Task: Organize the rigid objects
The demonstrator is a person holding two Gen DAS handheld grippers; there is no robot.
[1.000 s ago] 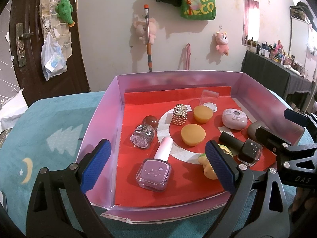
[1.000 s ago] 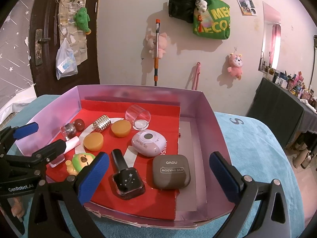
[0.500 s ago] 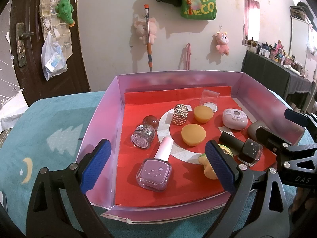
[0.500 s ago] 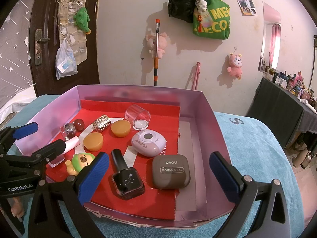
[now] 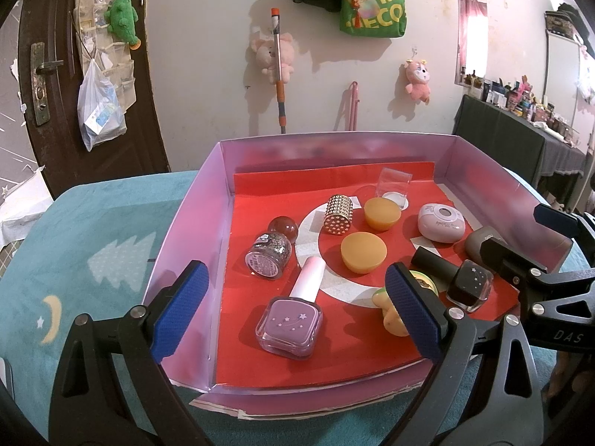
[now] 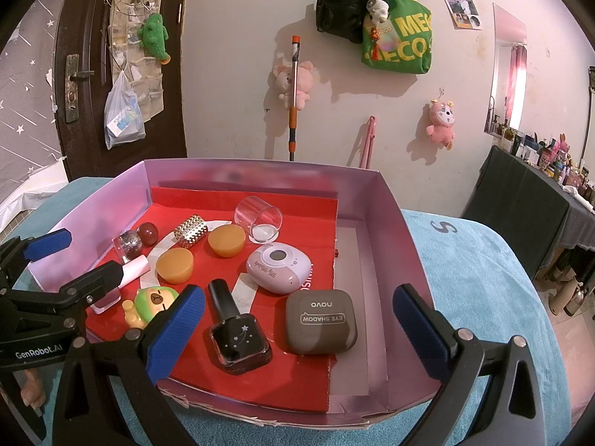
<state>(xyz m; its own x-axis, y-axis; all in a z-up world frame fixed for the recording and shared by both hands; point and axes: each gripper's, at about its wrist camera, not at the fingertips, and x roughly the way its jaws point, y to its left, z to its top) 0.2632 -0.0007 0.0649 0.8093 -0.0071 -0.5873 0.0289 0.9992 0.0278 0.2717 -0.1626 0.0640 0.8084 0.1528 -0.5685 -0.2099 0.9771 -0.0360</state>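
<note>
A pink box (image 5: 187,230) (image 6: 394,223) with a red liner holds several small items. My left gripper (image 5: 293,312) is open, above the box's near edge over a lilac nail polish bottle (image 5: 292,317). My right gripper (image 6: 297,332) is open over a black nail polish bottle (image 6: 238,338) and a brown eye shadow case (image 6: 321,321). Also inside lie two orange pucks (image 5: 363,252) (image 5: 382,213), a gold studded cylinder (image 5: 337,215), a glitter jar (image 5: 268,254), a red ball (image 5: 284,226), a pink oval device (image 5: 441,222), a clear cup (image 6: 258,219) on its side, and a green-and-yellow toy (image 6: 150,303).
The box rests on a teal cloth (image 5: 74,245) (image 6: 483,282). A strip of bare grey floor (image 6: 349,290) runs along the box's right side. A dark door (image 5: 44,74) and a wall hung with bags and plush toys stand behind. A dark table (image 6: 528,200) stands far right.
</note>
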